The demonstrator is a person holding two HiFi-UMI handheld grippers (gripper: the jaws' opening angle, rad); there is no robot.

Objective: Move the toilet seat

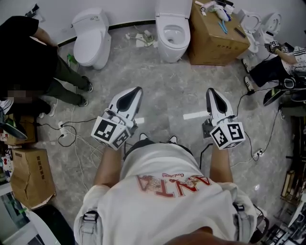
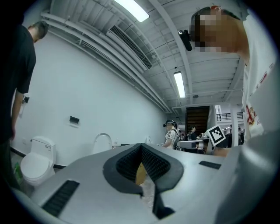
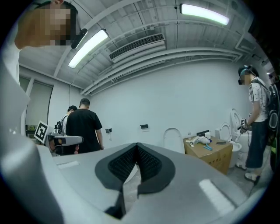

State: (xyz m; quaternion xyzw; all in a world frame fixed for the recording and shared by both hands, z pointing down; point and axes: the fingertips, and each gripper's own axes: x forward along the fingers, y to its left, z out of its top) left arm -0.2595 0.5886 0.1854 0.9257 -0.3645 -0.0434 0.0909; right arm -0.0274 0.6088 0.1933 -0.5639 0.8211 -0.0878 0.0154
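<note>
**Both hand-held grippers closed and empty, well short of the toilet**

The left hand-held gripper point(image 1: 136, 91) and the right hand-held gripper point(image 1: 212, 92) are held level above the floor point(image 1: 162, 86), side by side and well apart. Both point toward the back wall point(image 1: 129, 9). In the left gripper view the jaws of the left hand-held gripper point(image 2: 141, 145) are together at the tips and nothing is between the pads. The right gripper view shows the same for the right hand-held gripper point(image 3: 137, 144): its jaws are together and it holds nothing.

The toilet point(image 1: 173, 45) stands straight ahead against the wall, roughly between the lines of the two hand-held grippers. Its bowl is open. Its toilet seat point(image 1: 172, 8) is raised and stands upright at the wall. Neither hand-held gripper is near it.

A short strip of white tape point(image 1: 195, 115) lies on the floor between the hand-held grippers and the toilet. A cardboard box point(image 1: 215, 43) stands just beside the toilet on the right, with tools point(image 1: 217, 9) lying on top of it. On the other side, paper scraps point(image 1: 142, 38) lie at the foot of the wall. Further left stands a closed toilet point(image 1: 92, 40).

A person in black point(image 1: 24, 57) stands at the left. Cables point(image 1: 71, 131) lie on the floor between this person and the left hand-held gripper. At the far right a second person point(image 1: 272, 72) is beside two more toilets point(image 1: 252, 21).
</note>
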